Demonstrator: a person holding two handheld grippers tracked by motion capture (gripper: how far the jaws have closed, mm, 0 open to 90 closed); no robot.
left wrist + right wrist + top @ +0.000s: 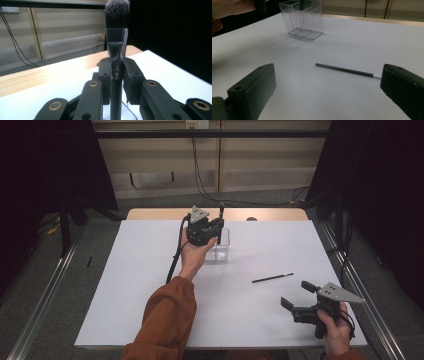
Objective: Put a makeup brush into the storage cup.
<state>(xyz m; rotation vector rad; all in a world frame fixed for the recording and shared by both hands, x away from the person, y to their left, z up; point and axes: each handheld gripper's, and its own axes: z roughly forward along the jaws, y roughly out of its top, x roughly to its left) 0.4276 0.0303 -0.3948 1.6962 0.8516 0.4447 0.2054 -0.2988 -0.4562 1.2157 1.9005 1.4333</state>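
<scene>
Tabletop (150, 285) from the high view is a broad white sheet, bare across its near and left parts. The left hand-held gripper (218, 226) is held up over the clear plastic organizer (223, 251), which stands toward the far edge, a little left of the middle. A makeup brush (221, 215) is clamped upright in it, bristles up. A thin black pencil-like stick (272, 278) lies flat on the right half, well apart from the organizer, with open sheet all round it. The right hand-held gripper (296, 296) sits near the front right corner, jaws spread, close to the tabletop's edge.

Left gripper view: both jaws are pressed together on the brush's (116, 75) black handle just below its metal ferrule; a clear wall of the organizer (128, 112) shows below.

Right gripper view: its jaws stand wide apart with nothing between them. The stick (347, 70) lies just ahead, its metal-banded end near one jaw. Beyond, the organizer (303, 21) stands on clear white surface, a dark handle reaching into it.
</scene>
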